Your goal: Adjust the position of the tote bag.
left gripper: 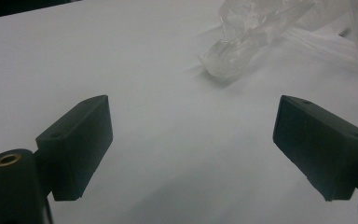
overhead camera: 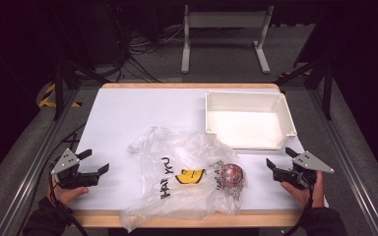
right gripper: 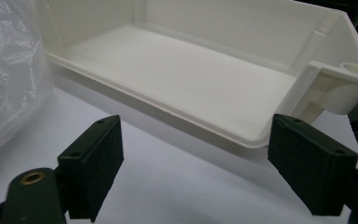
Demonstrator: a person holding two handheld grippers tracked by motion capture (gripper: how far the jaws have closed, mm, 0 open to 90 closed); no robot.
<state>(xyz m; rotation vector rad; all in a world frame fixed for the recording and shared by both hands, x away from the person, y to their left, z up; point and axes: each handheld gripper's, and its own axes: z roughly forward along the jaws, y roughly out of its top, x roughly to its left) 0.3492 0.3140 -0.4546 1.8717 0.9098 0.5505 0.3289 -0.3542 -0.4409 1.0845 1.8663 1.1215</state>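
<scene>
Two grippers wait with fingers spread wide and empty: the left gripper (overhead camera: 92, 168) at lower left, the right gripper (overhead camera: 279, 161) at lower right. Nothing looks begun. The plastic bag (overhead camera: 187, 179) lies bottom centre on the worktop (overhead camera: 128, 113), a round red object (overhead camera: 231, 174) inside; the white tray (overhead camera: 248, 120) upper right sits empty.

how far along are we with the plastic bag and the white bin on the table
Nothing looks done yet. The round red item sits inside the clear plastic bag, and the white bin looks empty. Nothing is in hand: the left gripper and right gripper rest open at the table's sides, touching neither. Any handling of bag, item or bin is left.
</scene>
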